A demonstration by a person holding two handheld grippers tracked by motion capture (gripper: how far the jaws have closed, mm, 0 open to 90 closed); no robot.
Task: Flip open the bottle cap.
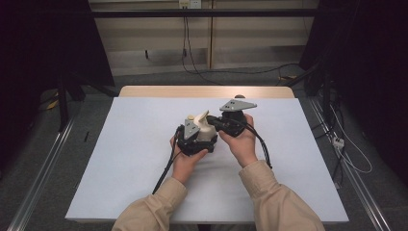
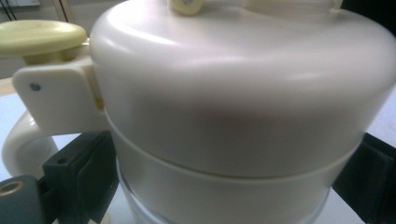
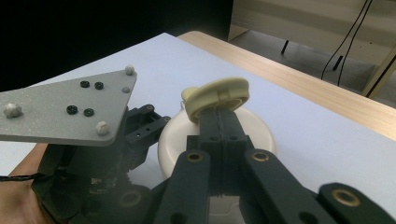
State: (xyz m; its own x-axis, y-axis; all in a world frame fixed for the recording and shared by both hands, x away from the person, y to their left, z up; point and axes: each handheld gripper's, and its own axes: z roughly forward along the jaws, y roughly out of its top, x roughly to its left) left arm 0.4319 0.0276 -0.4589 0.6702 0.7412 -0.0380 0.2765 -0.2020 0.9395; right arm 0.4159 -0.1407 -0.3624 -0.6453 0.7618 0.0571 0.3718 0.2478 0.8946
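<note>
While the left gripper (image 1: 198, 139) jaws clamp the jug (image 2: 243, 107), right gripper (image 3: 218, 119) jaws pinch its yellow lid tab (image 3: 215, 97); judged next: lifting it open.

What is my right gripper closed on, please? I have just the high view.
Observer: In the right gripper view, the right gripper is shut on a pale yellow tab on top of the cream jug.
Operator: Thank you. Is the tab lying flat?
Observer: No, it stands tilted above the lid.
Operator: And how does the left gripper hold the jug?
Observer: In the left gripper view, the left gripper has one jaw on each side of the jug's body, below the lid. The handle sits outside the jaws.
</note>
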